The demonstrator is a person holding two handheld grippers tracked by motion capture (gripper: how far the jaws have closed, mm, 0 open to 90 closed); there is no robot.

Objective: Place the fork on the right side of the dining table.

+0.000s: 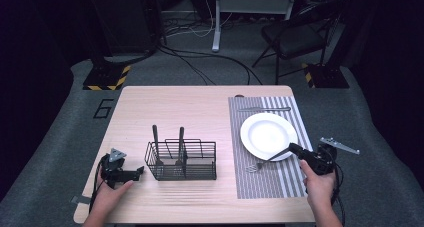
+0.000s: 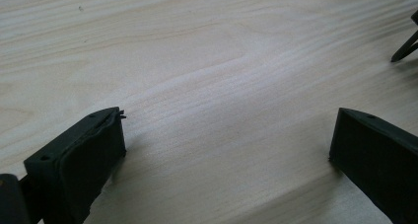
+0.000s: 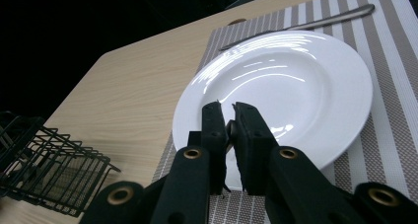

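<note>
- Holding a fork (image 1: 270, 158) by its handle end, the right hand-held gripper (image 1: 298, 151) hangs over the near right part of the desk (image 1: 175, 107), jaws pressed together on the thin metal. The tines sit low over the striped placemat (image 1: 287, 182), just off the near rim of the white plate (image 1: 267, 132).
- My take on handling: the fork looks light, stiff and slick, so a pinch on the flat of the handle seems safest, since it could swivel if grabbed near the very end.
- The plate is probably the fragile one here, glossy ceramic by the look of it, so I'd keep the fork from clanking on it.
- The left hand-held gripper (image 1: 131, 174) rests near the near left corner of the desk, jaws wide apart with nothing between them.
- Count: one plate, one placemat, one fork in the grip, one long utensil (image 1: 264, 108) lying at the far edge of the placemat, and one black wire caddy (image 1: 182, 162) mid-desk with two dark handles (image 1: 181, 137) sticking up.
</note>
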